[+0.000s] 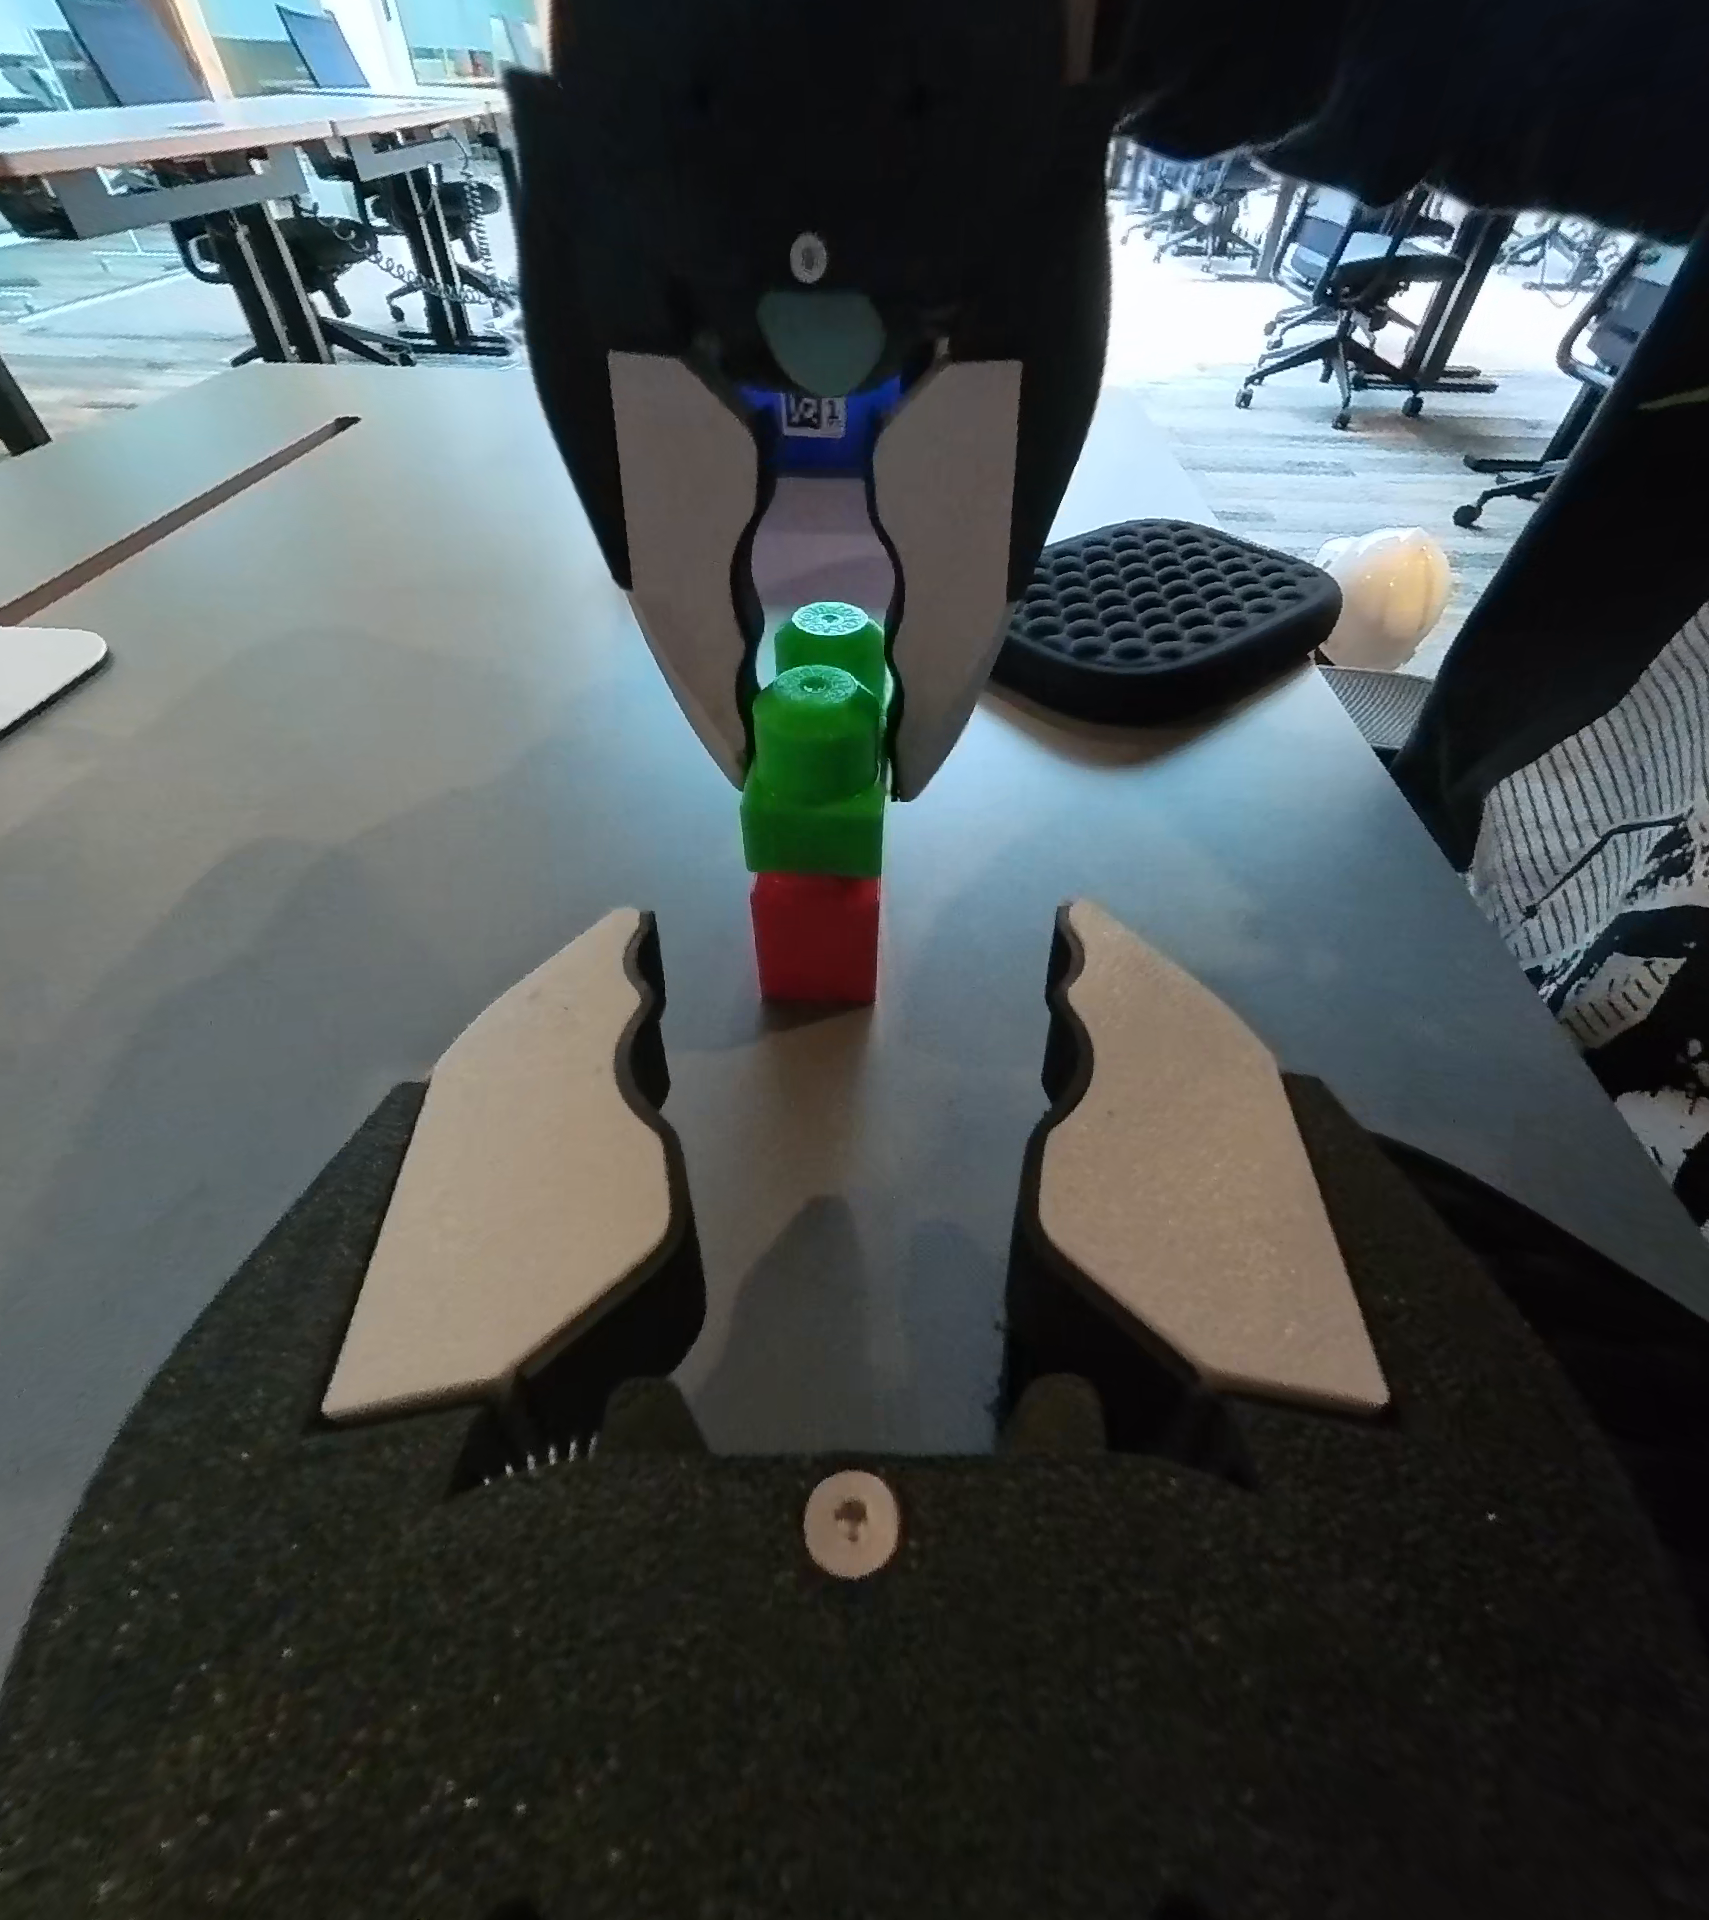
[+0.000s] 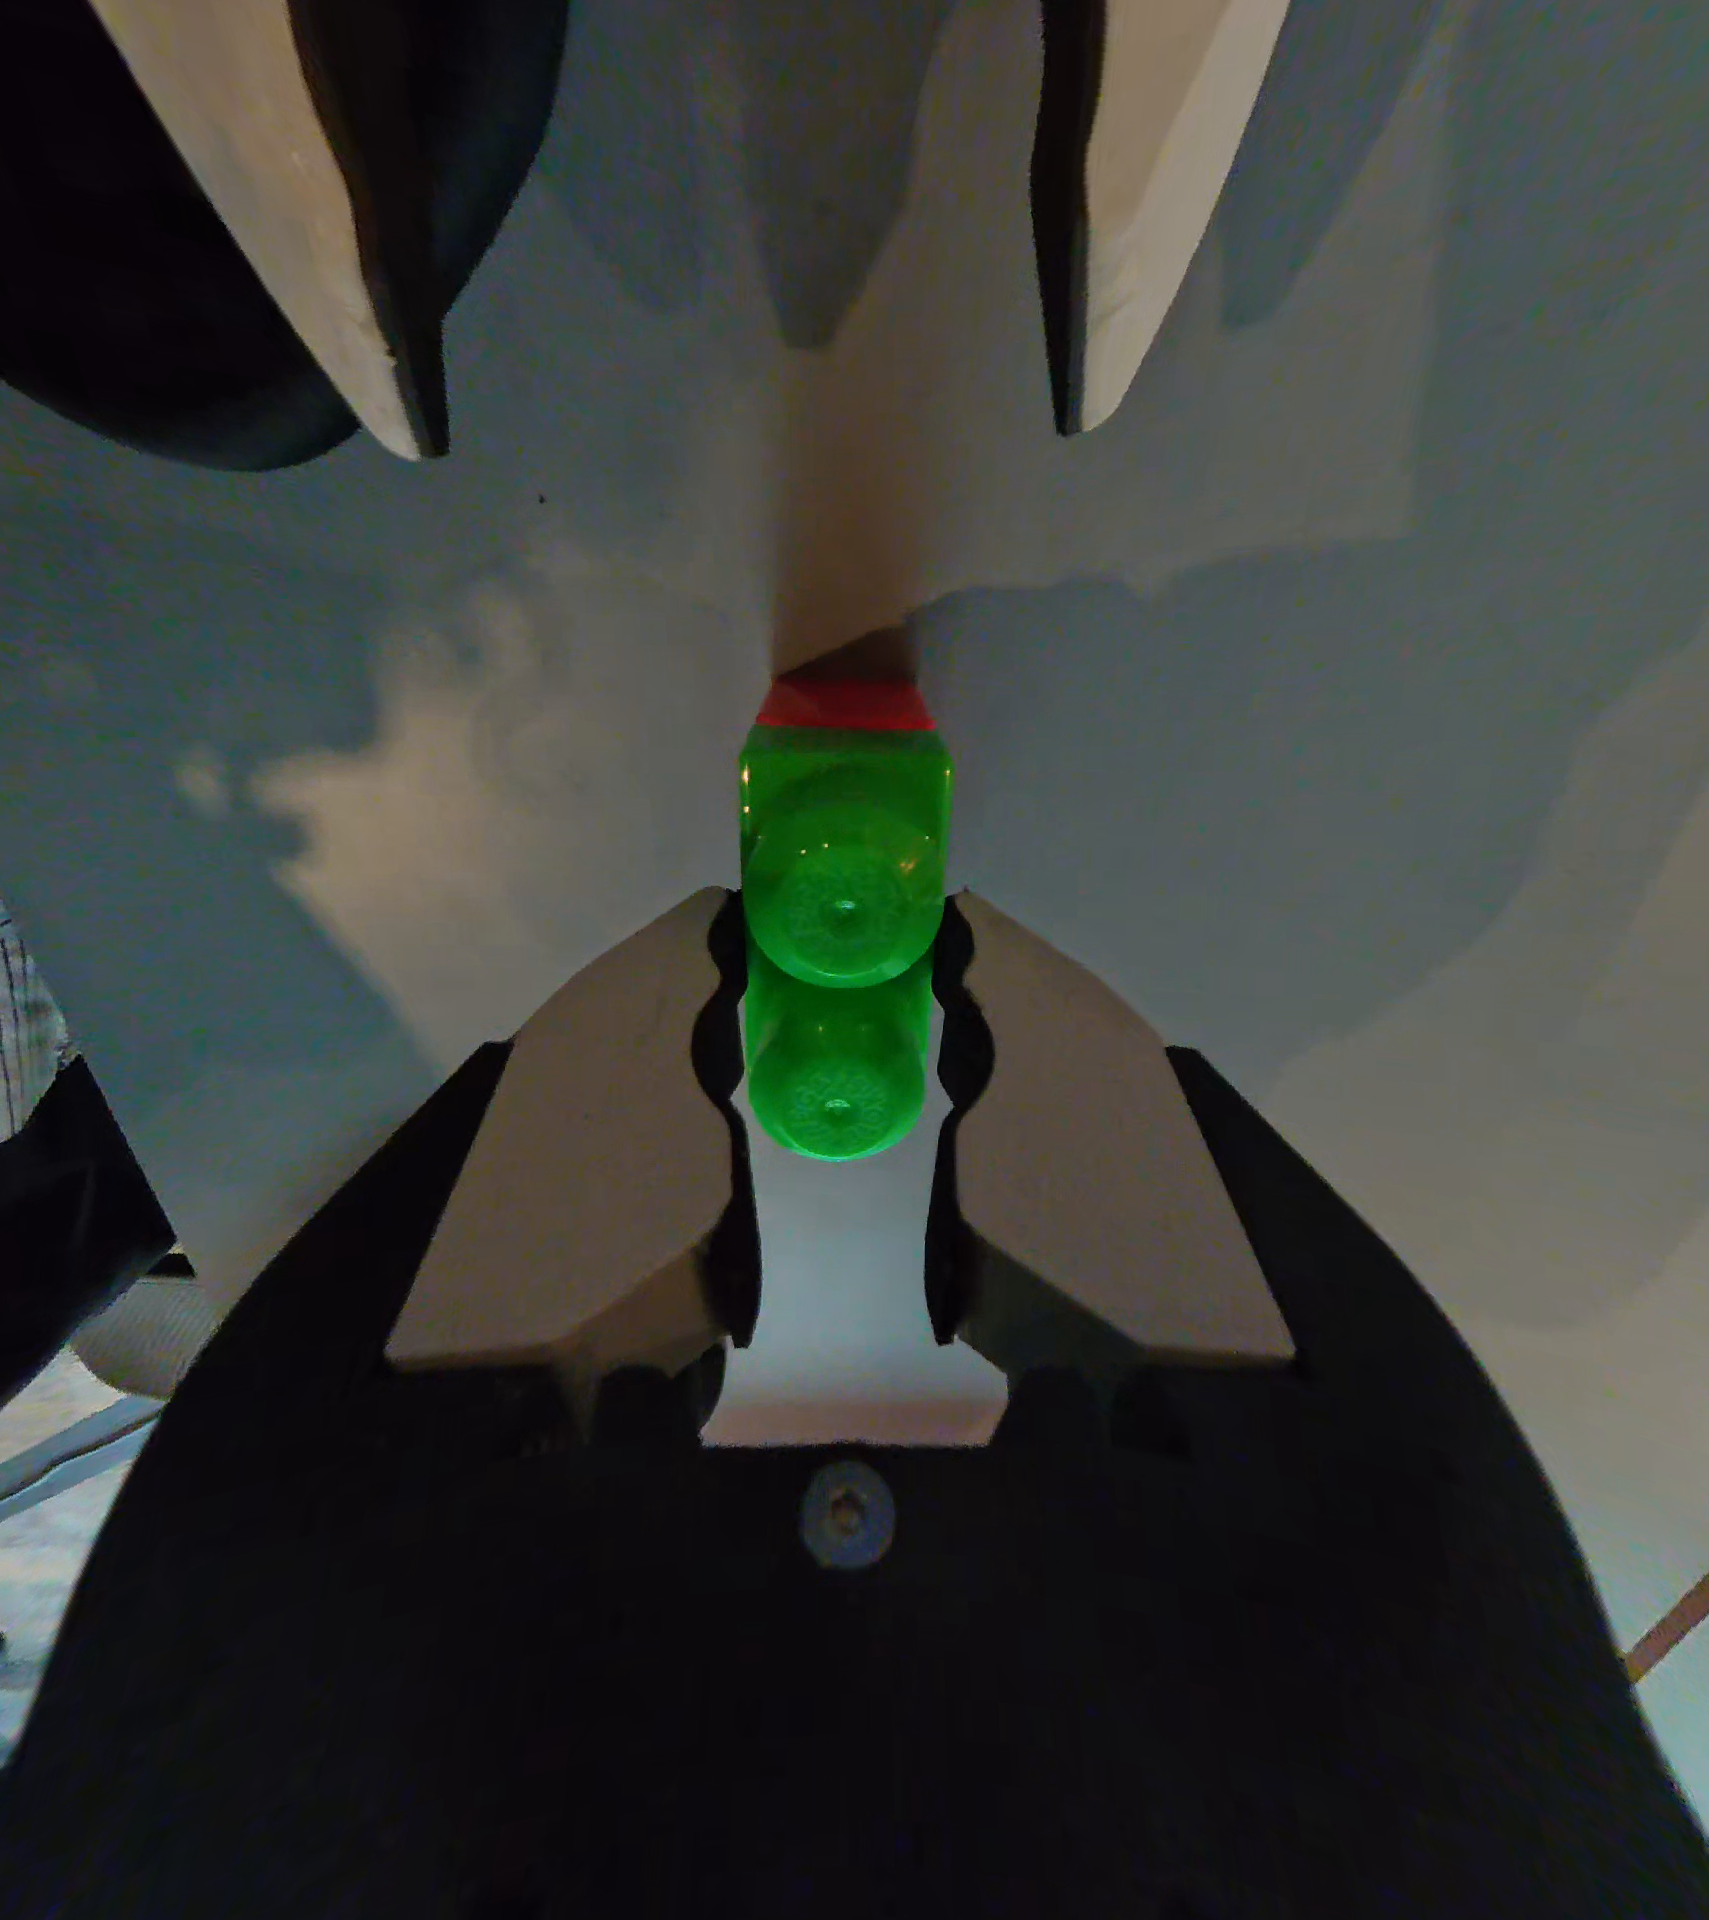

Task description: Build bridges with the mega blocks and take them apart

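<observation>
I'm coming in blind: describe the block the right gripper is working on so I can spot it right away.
Start at the dark grey table, near its right edge, in front of the black honeycomb pad. There a short stack stands between the two grippers; the right gripper comes down from above and closes on its top piece. That is the green block, with two round studs, sitting on a plain red block.

Small printed tag on blue block.

Both tongs, left and right, look the same: grainy black bodies, pale grey fingers with wavy black inner edges, one silver screw dead centre, plus a black-and-white patterned top on the person.
</observation>
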